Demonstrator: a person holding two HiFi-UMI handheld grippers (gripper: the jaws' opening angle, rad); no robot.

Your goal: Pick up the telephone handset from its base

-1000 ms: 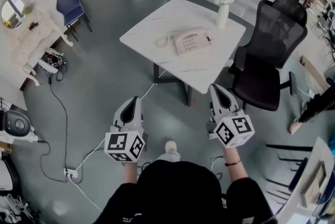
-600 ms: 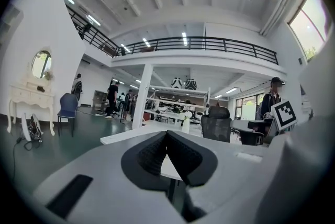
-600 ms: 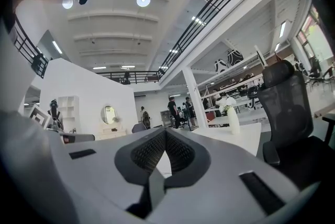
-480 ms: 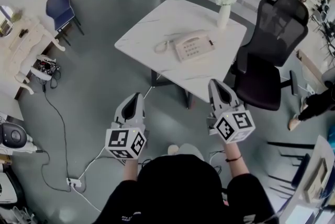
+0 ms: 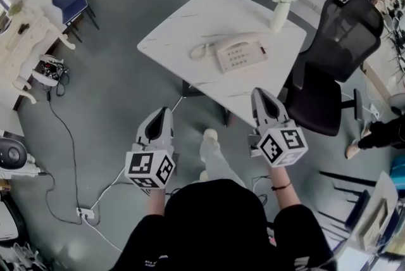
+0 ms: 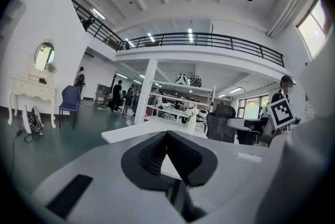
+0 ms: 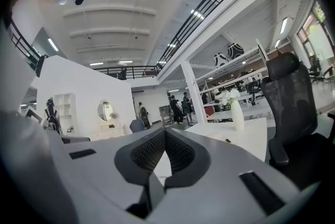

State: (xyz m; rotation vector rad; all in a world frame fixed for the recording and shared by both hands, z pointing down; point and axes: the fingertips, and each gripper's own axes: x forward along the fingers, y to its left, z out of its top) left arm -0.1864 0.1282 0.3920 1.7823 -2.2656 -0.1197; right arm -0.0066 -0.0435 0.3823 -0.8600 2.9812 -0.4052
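status: standing short of the white table (image 5: 183,23), neither tool anywhere near the phone yet, so the pickup hasn't started

left gripper (image 5: 163,116): jaws pressed together, nothing in them, pointing roughly level toward the table

right gripper (image 5: 259,97): same deal, jaws together and empty, tip just shy of the table's near edge in the head view

telephone (image 5: 242,56): beige desk phone about mid-table, keypad up, with a white vase (image 5: 280,10) behind it near the far corner

handset (image 5: 231,42): seated in its cradle along the far-left side of the base as far as I can tell; too small to be sure of the exact outline

cord (image 5: 199,52): loose coil lying on the table to the left of the phone

handling guess: hard, smooth plastic, light and stiff. It won't squash, but it could slide in the pads if I pinch off-centre

where I'd grab: the narrow middle bar between the two ends, jaws across its width

watch out: the cord will probably tug back as I lift, and a light base might come along or skid

also: I'll have to open the jaws first
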